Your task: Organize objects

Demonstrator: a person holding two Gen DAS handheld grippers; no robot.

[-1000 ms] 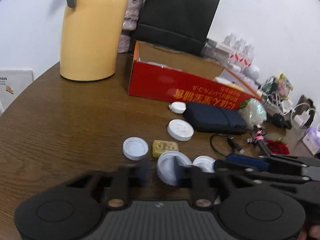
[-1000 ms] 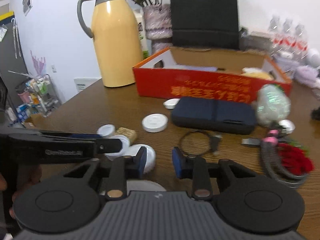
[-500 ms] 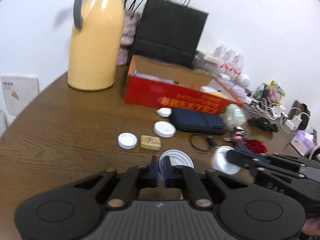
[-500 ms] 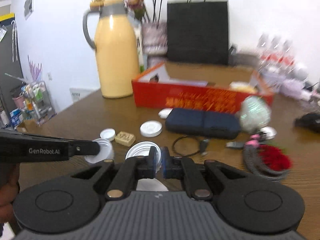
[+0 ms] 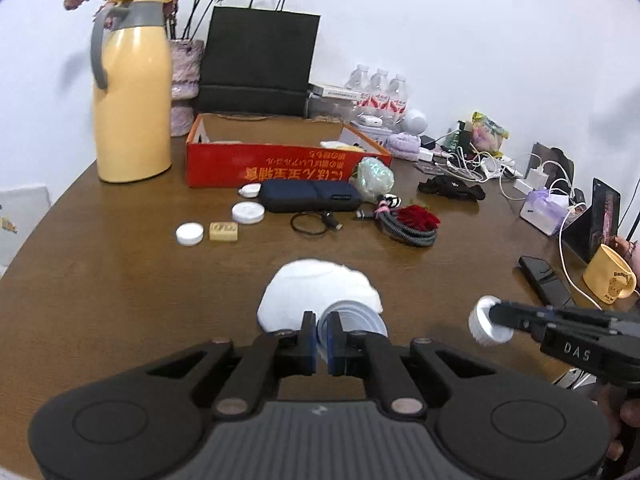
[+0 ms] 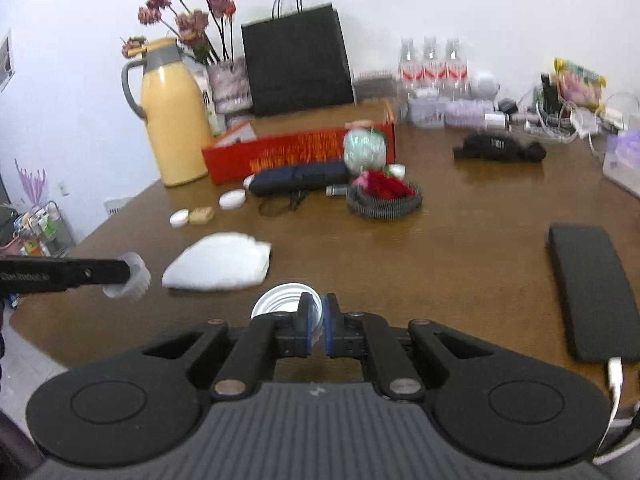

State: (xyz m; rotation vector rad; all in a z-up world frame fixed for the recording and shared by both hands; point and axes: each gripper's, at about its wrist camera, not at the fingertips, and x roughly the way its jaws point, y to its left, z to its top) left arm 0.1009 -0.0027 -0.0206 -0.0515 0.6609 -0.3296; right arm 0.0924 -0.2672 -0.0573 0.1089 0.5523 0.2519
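I hold two sets of tongs above a brown counter [image 5: 100,280]. My left tongs [image 5: 319,342] are clamped on the rim of a white ribbed lid [image 5: 352,320]; my right tongs [image 6: 316,330] are clamped on a second white lid [image 6: 286,300]. Both lids are lifted off the wood. A white folded cloth [image 6: 218,262] lies at eleven o'clock from the right tongs and at twelve, just ahead, from the left, so I judge the left hand nearer. Two more white caps [image 5: 189,234] sit farther off, near the red box [image 5: 280,168].
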